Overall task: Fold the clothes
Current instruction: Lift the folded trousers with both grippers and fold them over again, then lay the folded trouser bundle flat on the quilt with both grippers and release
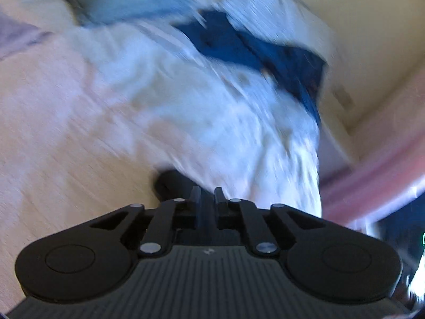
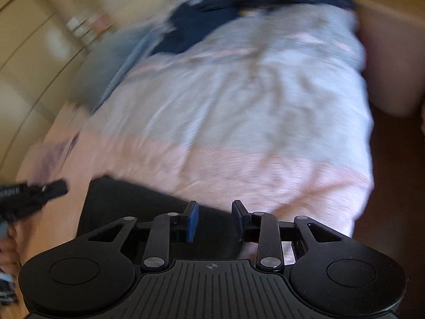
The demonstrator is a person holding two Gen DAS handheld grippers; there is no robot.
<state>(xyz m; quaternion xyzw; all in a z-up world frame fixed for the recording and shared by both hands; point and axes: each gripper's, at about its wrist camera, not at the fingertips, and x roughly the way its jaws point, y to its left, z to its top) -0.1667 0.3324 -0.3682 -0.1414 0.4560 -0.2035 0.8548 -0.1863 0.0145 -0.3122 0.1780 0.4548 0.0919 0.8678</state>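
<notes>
Though blurred, the white garment lies crumpled on the pink bed, dark blue clothing beyond it. Likely soft, light, limp; best taken at a hem or corner. Left gripper: jaws nearly together, holding nothing visible. Right gripper: jaws apart, empty. Cream cupboards behind.

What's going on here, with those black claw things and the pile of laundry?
A person holds a two-finger gripper in each hand and is folding clothes. Both views are blurred. The left gripper has its fingers nearly together; whether it pinches the white garment is unclear. The right gripper is open above the same white-and-pink cloth, gripping nothing. A dark blue garment lies at the far end.
</notes>
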